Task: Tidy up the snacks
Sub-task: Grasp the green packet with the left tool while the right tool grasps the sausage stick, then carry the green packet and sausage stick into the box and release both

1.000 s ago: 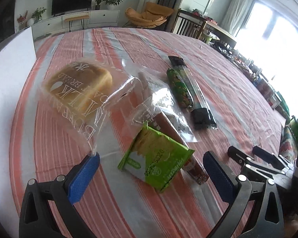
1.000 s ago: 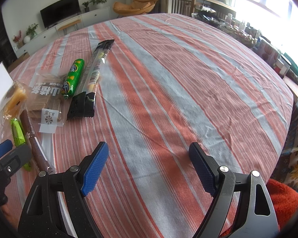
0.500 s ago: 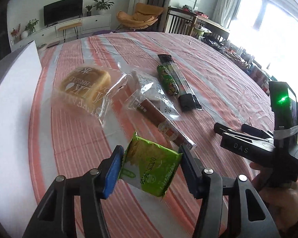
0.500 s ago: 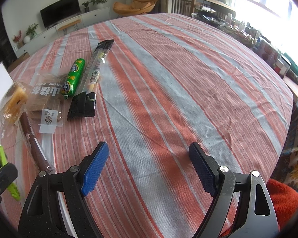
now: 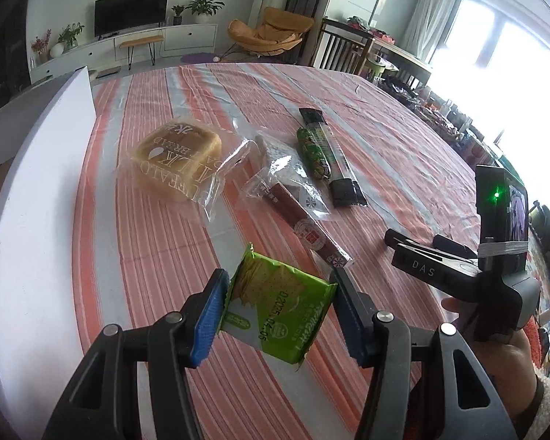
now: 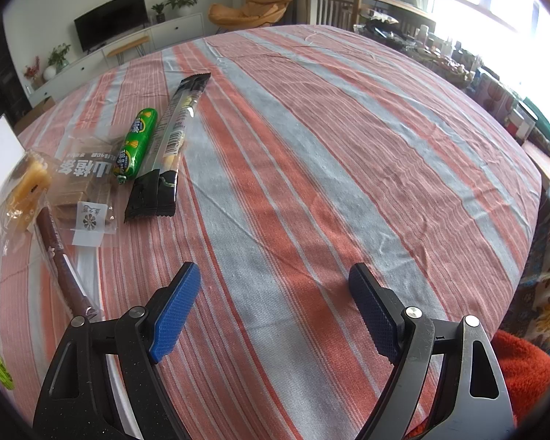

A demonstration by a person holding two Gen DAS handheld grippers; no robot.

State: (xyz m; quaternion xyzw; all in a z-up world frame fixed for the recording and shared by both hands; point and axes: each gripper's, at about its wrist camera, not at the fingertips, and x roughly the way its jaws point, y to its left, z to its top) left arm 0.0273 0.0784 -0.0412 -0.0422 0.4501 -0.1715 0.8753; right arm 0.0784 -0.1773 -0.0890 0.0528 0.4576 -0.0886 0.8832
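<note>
Now that its jaws have just closed, left gripper (image 5: 278, 315) holds the flat green foil cracker packet (image 5: 279, 314) clear of the striped tablecloth (image 5: 366, 117): ready for placing. Right gripper (image 6: 275, 311): fingers apart, empty.

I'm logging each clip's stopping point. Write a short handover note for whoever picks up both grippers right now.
Left gripper: shut on the green cracker pack, lifted off the striped tablecloth.
Right gripper: open, empty, over bare cloth.
On the table: bagged bread loaf, clear cake pack, brown sausage stick, green sausage, long black-ended stick pack. White board lies along the left side.
Done: cracker pack picked up.
Left: place it and sort the other five.
</note>
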